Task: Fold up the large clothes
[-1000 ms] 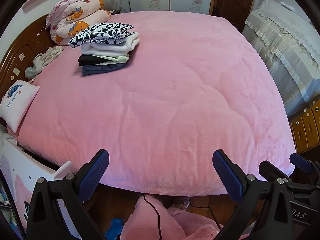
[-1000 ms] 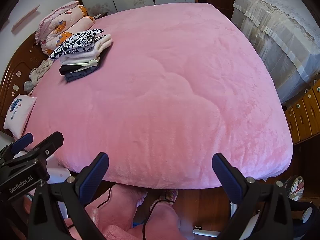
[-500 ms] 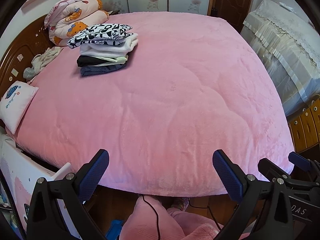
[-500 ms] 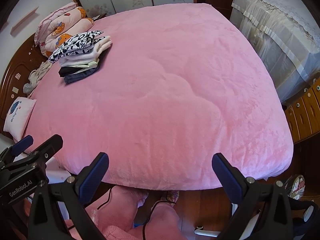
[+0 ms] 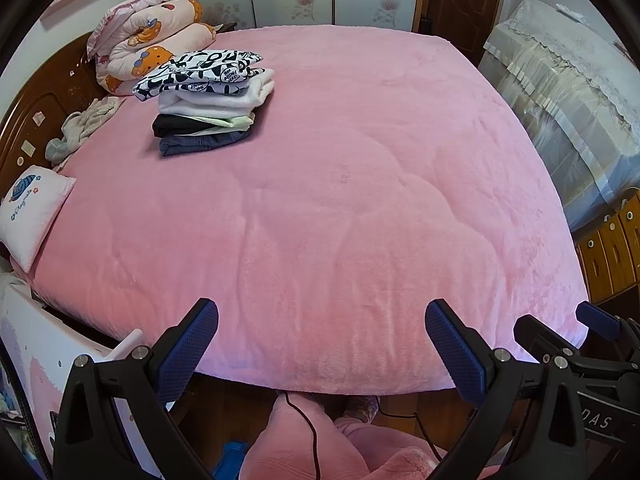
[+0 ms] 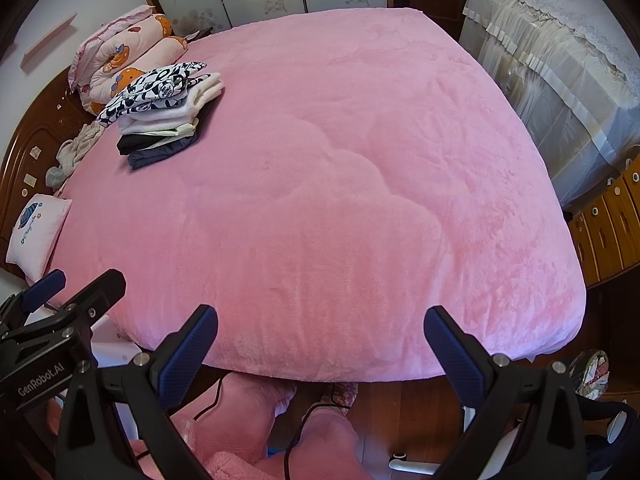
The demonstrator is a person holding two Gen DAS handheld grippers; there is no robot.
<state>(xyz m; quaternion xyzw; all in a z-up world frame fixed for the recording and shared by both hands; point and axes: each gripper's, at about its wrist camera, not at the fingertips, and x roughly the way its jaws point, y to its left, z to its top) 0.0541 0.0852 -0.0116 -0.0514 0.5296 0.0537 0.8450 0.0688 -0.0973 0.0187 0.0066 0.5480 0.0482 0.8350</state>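
Left gripper (image 5: 322,342) wide, empty | folded clothes stack (image 5: 208,100) far ahead-left

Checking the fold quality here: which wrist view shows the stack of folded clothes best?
The left wrist view: the stack of folded clothes sits larger and nearer centre, each layer's edge distinct. In the right wrist view the stack is smaller, pushed toward the left edge and seen more obliquely.

Lower garments in the folded stack (image 5: 204,120) show edges only. Pillow (image 5: 28,212) is cut by the frame edge. Its lettering is illegible.
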